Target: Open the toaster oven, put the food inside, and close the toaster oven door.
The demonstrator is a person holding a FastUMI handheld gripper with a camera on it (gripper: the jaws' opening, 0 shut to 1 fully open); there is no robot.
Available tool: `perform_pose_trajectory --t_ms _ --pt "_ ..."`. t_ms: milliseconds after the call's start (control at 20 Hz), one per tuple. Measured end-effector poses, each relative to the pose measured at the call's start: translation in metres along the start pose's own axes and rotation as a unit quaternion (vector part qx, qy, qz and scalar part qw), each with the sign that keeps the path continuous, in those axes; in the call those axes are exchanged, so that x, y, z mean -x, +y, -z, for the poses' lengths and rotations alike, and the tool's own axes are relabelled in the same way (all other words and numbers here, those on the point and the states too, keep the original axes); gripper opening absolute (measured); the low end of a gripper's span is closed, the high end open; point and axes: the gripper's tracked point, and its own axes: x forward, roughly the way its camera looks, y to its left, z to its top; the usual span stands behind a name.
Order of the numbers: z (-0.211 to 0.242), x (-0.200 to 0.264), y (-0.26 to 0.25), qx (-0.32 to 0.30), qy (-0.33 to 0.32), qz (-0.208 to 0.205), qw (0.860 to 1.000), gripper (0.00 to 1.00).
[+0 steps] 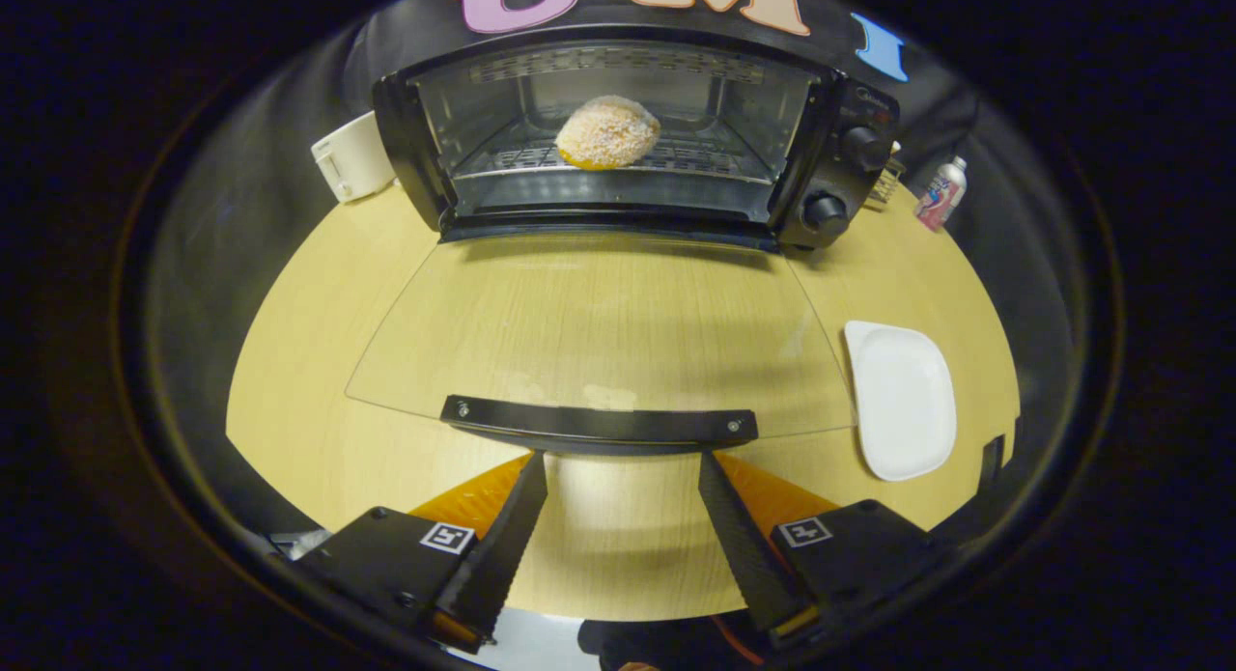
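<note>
While a white appliance [352, 156] sits far left, the toaster oven [628, 135] stands at the table's [309, 362] far edge with the food [608, 131] on its rack. Its glass door [599, 333] lies folded down flat, handle [599, 423] nearest. A white plate [901, 399] lies right, a bottle [940, 193] beyond. The gripper [623, 473] is spread wide and empty, tips just short of the handle.
</note>
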Motion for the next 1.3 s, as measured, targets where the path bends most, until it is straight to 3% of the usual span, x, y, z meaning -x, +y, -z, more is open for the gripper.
perform_pose_trajectory --t_ms 400,950,1300 --pt "-0.026 0.027 -0.001 0.004 0.014 0.033 0.999 0.98" --pt "-0.09 0.035 0.002 -0.052 -0.045 0.021 0.997 0.98" --pt "-0.121 0.043 0.001 -0.051 -0.064 0.026 0.996 0.98"
